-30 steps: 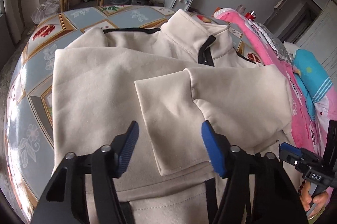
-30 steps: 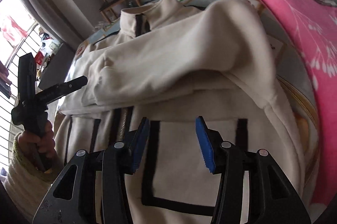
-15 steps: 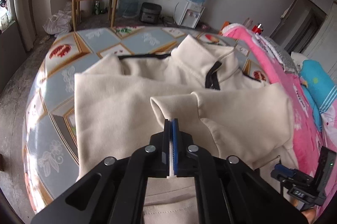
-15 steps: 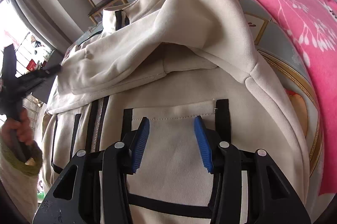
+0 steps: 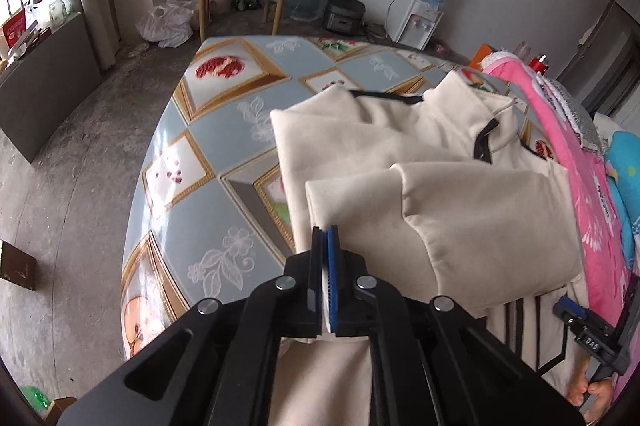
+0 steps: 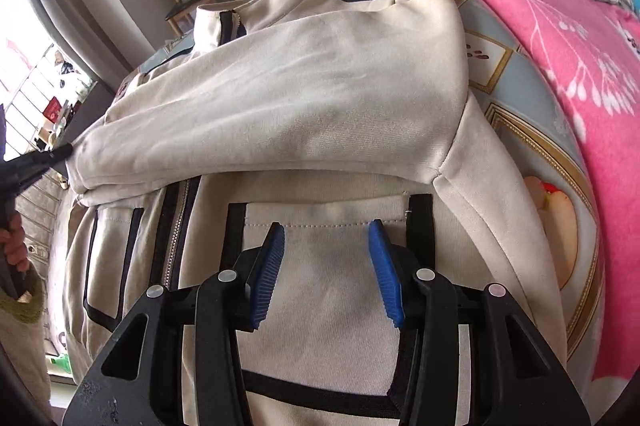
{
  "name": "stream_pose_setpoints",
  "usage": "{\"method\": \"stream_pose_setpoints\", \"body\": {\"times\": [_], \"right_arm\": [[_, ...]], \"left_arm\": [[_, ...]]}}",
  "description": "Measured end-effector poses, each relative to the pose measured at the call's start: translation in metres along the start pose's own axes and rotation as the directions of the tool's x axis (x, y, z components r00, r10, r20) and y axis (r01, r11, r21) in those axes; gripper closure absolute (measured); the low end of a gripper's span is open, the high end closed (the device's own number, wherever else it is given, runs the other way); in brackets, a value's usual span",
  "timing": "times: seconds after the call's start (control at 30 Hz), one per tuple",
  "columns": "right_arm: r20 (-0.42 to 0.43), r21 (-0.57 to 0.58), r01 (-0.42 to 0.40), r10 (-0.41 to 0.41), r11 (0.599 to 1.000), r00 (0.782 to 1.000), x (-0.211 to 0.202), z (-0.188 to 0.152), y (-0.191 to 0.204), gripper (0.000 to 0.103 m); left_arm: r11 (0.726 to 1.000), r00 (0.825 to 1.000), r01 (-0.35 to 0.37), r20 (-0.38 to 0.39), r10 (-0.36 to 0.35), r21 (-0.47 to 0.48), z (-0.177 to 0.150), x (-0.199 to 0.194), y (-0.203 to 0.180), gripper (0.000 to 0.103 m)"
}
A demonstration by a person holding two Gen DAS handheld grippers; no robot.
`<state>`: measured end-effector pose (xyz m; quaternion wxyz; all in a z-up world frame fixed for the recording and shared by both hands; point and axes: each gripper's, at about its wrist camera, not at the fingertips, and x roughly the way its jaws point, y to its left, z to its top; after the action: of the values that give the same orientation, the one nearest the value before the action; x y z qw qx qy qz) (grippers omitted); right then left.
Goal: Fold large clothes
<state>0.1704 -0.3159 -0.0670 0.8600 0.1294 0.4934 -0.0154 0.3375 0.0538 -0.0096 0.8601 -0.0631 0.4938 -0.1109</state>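
On the patterned table (image 5: 208,162), the left gripper (image 5: 325,246) is clamping the jacket (image 6: 320,86)'s sleeve cuff (image 5: 344,202); the right gripper (image 6: 326,258) is hanging apart above the jacket's pocket. Thin bite risks slipping.

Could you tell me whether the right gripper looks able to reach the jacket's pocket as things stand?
Probably yes: the right gripper hangs open just above the pocket, and the folded sleeve lies beyond it, not between.

Left gripper (image 5: 326,250) clamps the cream jacket's (image 5: 472,226) sleeve cuff (image 5: 320,202); table (image 5: 216,162) beneath.
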Motion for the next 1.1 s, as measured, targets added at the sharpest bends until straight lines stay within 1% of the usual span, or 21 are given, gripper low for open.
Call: {"method": "stream_pose_setpoints", "body": {"times": [0.07,0.13,0.17,0.2,0.27,0.33,0.37,0.43,0.53,0.57,0.63,0.67,0.7,0.73,0.77,0.83,0.87,0.9,0.97,1.03,1.1], "right_arm": [[-0.029,0.002,0.006,-0.006,1.000,1.000,-0.005,0.002,0.001,0.059],[-0.043,0.018,-0.046,0.046,0.999,0.998,-0.020,0.004,-0.003,0.058],[-0.038,0.028,-0.076,0.077,0.997,0.996,-0.032,0.008,-0.007,0.055],[-0.028,0.034,-0.094,0.095,0.995,0.995,-0.042,0.013,-0.010,0.049],[0.012,0.045,-0.123,0.123,0.991,0.992,-0.066,0.033,-0.019,0.041],[0.042,0.063,-0.134,0.132,0.989,0.990,-0.076,0.060,-0.031,0.038],[0.049,0.073,-0.128,0.124,0.989,0.991,-0.076,0.073,-0.037,0.038],[0.046,0.097,-0.088,0.084,0.991,0.995,-0.062,0.100,-0.050,0.038],[0.001,0.144,0.031,-0.031,0.989,1.000,-0.018,0.132,-0.073,0.038],[-0.014,0.163,0.053,-0.052,0.985,0.999,-0.003,0.141,-0.075,0.041],[-0.039,0.199,0.040,-0.033,0.979,0.999,0.022,0.151,-0.086,0.048],[-0.047,0.202,0.041,-0.032,0.978,0.998,0.032,0.154,-0.088,0.057],[-0.056,0.192,0.052,-0.042,0.980,0.998,0.040,0.154,-0.089,0.079],[-0.059,0.172,0.069,-0.060,0.983,0.996,0.047,0.156,-0.087,0.091],[-0.048,0.158,0.084,-0.077,0.984,0.996,0.047,0.156,-0.084,0.097],[0.011,0.133,0.102,-0.104,0.986,0.994,0.035,0.154,-0.076,0.098],[0.038,0.115,0.128,-0.133,0.985,0.990,0.029,0.153,-0.072,0.098],[0.053,0.109,0.146,-0.153,0.983,0.987,0.026,0.150,-0.071,0.098],[0.045,0.112,0.178,-0.184,0.978,0.982,0.030,0.147,-0.074,0.098],[0.016,0.110,0.223,-0.226,0.969,0.974,0.040,0.144,-0.079,0.094],[0.020,0.084,0.279,-0.281,0.957,0.959,0.038,0.142,-0.072,0.083]], "left_arm": [[1.000,1.000,-0.004,-0.019,0.004,-0.002,-0.007,0.009,0.002,0.101],[1.000,1.000,-0.006,-0.017,0.006,0.014,-0.009,0.010,0.000,0.100],[1.000,1.000,-0.009,-0.013,0.009,0.022,-0.009,0.008,0.000,0.100],[1.000,1.000,-0.009,-0.006,0.010,0.028,-0.008,0.005,-0.001,0.098],[0.999,0.999,-0.026,0.027,0.024,0.044,-0.006,-0.005,-0.004,0.097],[0.996,0.996,-0.062,0.074,0.058,0.066,-0.005,-0.016,-0.006,0.097],[0.996,0.994,-0.064,0.091,0.058,0.064,-0.004,-0.020,-0.007,0.097],[0.998,0.995,-0.019,0.099,0.014,0.054,-0.003,-0.021,-0.008,0.097],[0.996,0.998,0.019,0.058,-0.025,0.087,-0.005,-0.009,-0.022,0.097],[0.995,0.999,0.028,0.035,-0.032,0.100,-0.007,-0.001,-0.026,0.097],[0.994,1.000,0.024,0.002,-0.024,0.109,-0.011,0.012,-0.031,0.097],[0.993,1.000,0.022,-0.011,-0.021,0.112,-0.013,0.018,-0.032,0.097],[0.993,1.000,0.014,-0.023,-0.012,0.113,-0.015,0.024,-0.032,0.097],[0.993,1.000,0.007,-0.031,-0.004,0.114,-0.017,0.028,-0.031,0.097],[0.994,0.999,0.002,-0.035,0.002,0.114,-0.019,0.030,-0.030,0.097],[0.994,0.999,0.004,-0.034,0.000,0.105,-0.020,0.031,-0.027,0.097],[0.994,0.999,0.003,-0.032,0.001,0.106,-0.021,0.031,-0.026,0.097],[0.994,1.000,0.000,-0.031,0.003,0.109,-0.021,0.031,-0.026,0.097],[0.993,1.000,-0.007,-0.028,0.011,0.122,-0.021,0.032,-0.027,0.097],[0.990,0.999,-0.025,-0.024,0.029,0.141,-0.022,0.032,-0.030,0.097],[0.985,0.998,-0.060,-0.014,0.063,0.164,-0.023,0.025,-0.034,0.097]]}}
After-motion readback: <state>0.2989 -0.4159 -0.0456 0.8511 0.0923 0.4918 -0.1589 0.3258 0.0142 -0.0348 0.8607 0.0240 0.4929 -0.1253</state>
